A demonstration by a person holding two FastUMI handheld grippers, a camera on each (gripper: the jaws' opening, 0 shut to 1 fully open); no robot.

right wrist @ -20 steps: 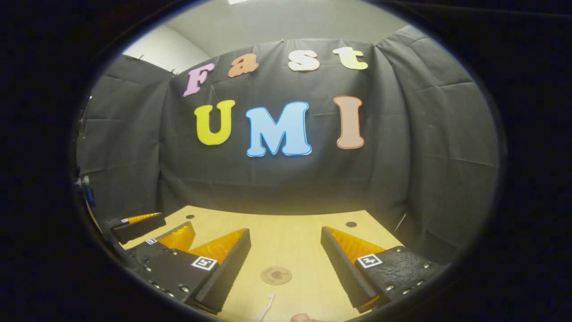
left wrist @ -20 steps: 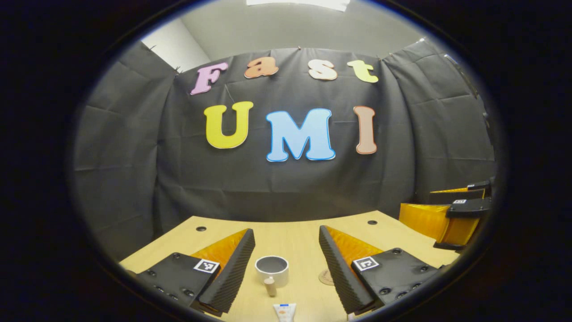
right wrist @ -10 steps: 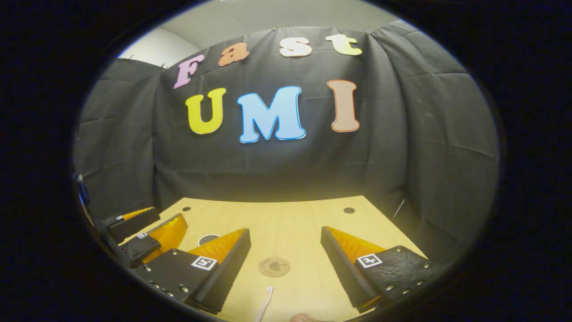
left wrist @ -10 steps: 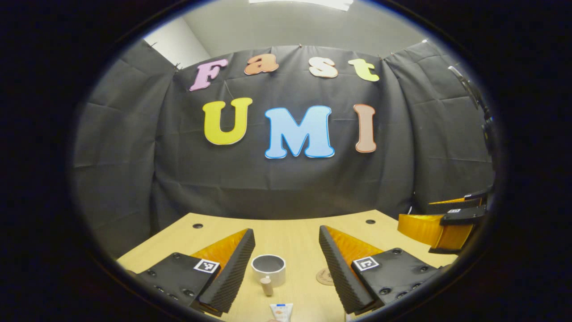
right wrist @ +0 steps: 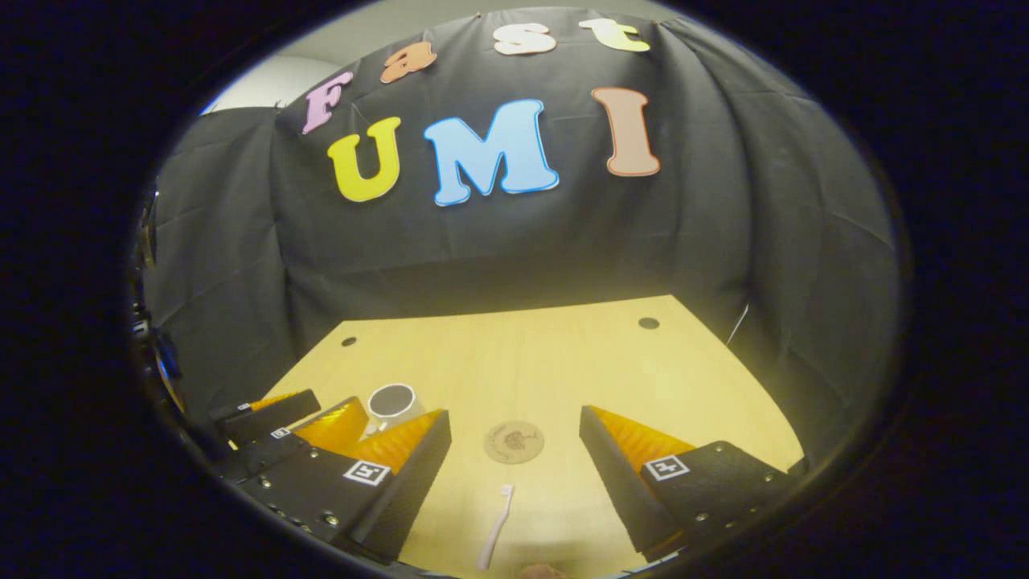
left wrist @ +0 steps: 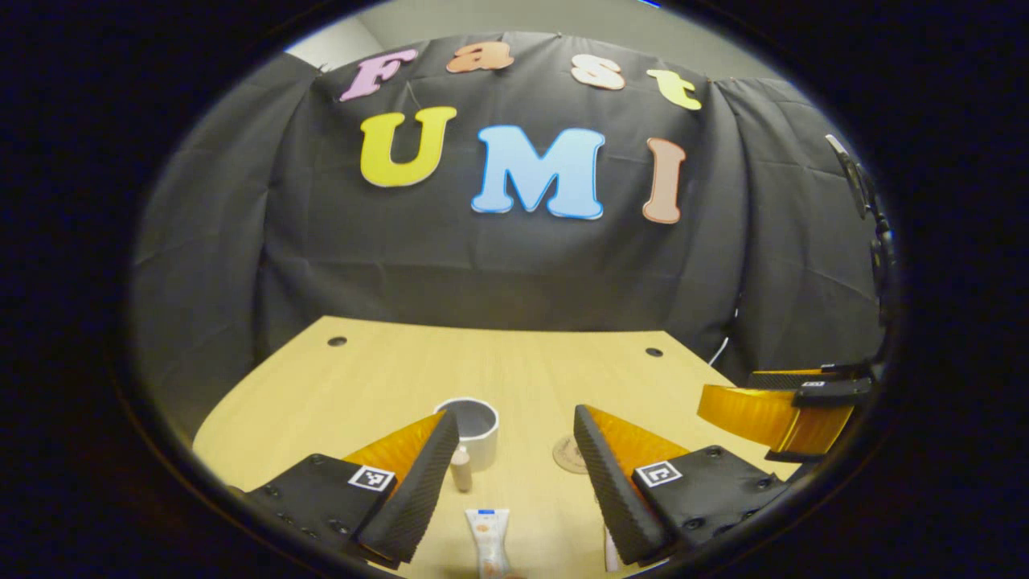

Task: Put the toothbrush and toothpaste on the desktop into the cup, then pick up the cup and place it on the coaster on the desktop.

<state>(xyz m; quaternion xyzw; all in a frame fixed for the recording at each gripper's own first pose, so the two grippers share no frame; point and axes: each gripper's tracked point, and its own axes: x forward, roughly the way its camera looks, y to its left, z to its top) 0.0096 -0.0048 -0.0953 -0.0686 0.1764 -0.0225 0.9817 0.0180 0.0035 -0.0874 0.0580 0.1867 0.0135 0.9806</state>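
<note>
A white cup [left wrist: 474,425] with a wooden handle [left wrist: 461,471] stands upright on the desk in the left gripper view. A toothpaste tube [left wrist: 488,537] lies in front of it, between and just below my left gripper [left wrist: 514,416], which is open and holds nothing. The round brown coaster [left wrist: 567,455] lies to the cup's right. In the right gripper view, the white toothbrush [right wrist: 496,527] lies flat in front of the coaster [right wrist: 514,442]. My right gripper [right wrist: 513,415] hangs open above them. The cup [right wrist: 391,401] is at the left there, partly behind the left gripper [right wrist: 301,412].
The light wooden desk [left wrist: 362,378] has two small cable holes [left wrist: 337,341] [left wrist: 653,351] near its far edge. Black cloth walls close in behind and beside it. The right gripper [left wrist: 776,402] hovers at the desk's right side in the left gripper view.
Both views have tipped downward, so more of the desk shows. The toothpaste and the toothbrush have come further into view. Both grippers stay open.
</note>
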